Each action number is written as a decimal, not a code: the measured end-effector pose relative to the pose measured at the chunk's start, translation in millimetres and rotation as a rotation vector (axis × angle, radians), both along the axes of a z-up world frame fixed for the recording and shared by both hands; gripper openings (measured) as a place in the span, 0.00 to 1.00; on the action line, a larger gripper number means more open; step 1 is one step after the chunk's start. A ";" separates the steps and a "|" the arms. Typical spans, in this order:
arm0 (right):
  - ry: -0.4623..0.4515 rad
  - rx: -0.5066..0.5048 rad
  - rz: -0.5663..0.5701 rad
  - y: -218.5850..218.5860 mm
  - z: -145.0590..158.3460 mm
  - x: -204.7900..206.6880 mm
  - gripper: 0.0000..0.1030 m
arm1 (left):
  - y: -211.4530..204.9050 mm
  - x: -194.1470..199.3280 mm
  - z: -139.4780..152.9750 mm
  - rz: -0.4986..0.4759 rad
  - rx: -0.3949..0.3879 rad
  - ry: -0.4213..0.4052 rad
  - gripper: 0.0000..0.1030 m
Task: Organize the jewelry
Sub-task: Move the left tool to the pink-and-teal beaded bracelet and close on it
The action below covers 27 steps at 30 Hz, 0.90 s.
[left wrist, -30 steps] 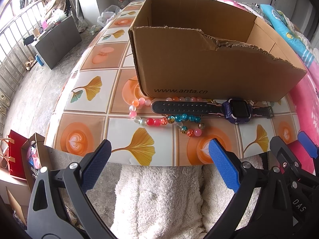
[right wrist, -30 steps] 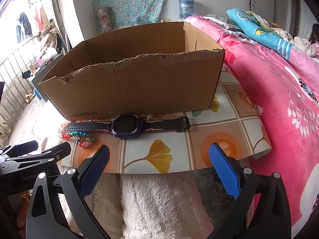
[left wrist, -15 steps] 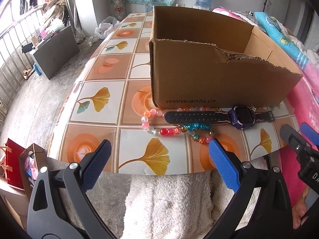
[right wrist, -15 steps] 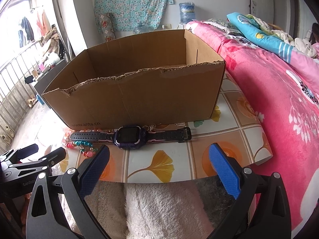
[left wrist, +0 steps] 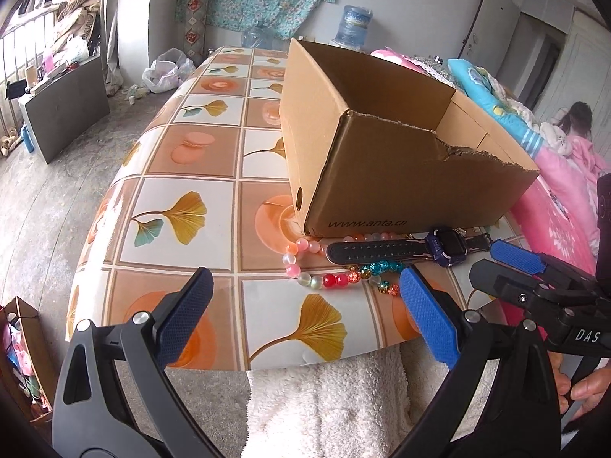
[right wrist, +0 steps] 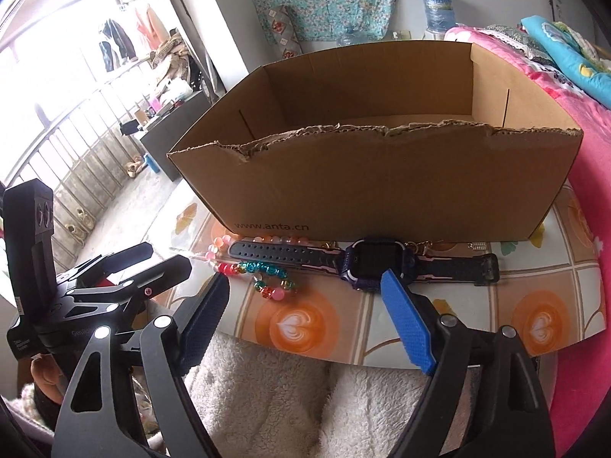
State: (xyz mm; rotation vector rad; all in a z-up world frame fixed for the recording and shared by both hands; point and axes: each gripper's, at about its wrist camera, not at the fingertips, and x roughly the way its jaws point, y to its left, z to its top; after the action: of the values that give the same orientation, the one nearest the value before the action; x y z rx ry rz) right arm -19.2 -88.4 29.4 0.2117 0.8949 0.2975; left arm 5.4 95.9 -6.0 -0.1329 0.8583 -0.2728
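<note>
Your table [left wrist: 183, 206] wears a ginkgo-patterned cloth, a pink bed [right wrist: 595, 175] alongside. The cardboard box [right wrist: 382, 183] stands behind the watch [right wrist: 376, 263] and bead bracelet [left wrist: 324, 278]. Your left gripper [left wrist: 301, 309] and right gripper [right wrist: 305, 305] both gape wide, empty.

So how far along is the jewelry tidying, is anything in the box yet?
Nothing looks done: what shows of the inside of the cardboard box is bare. The smartwatch and the bead bracelet lie on the table in front of it. Nothing is in hand: the left claw and the right claw are both open near the table's edge. Both pieces remain to be moved.
</note>
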 end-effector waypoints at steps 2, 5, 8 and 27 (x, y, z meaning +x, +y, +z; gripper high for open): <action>0.025 0.029 0.022 4.8 -3.5 3.7 0.69 | -0.1 5.6 -2.9 0.009 -0.008 0.002 0.92; 0.056 0.034 0.032 10.4 -10.8 9.2 0.57 | 2.9 14.6 -6.4 0.012 -0.008 0.009 0.92; 0.089 0.048 0.039 15.5 -19.6 17.8 0.48 | 6.7 21.5 -11.0 0.020 0.002 0.025 0.91; 0.113 -0.095 0.140 56.8 -34.0 43.6 0.09 | -20.5 47.0 -31.2 -0.108 0.204 0.104 0.33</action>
State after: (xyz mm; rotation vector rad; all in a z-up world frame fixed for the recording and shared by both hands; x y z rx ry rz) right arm 24.4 -31.6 -4.5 0.0784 1.0359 0.3748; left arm 52.5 75.5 -37.2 0.0900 0.9926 -0.2795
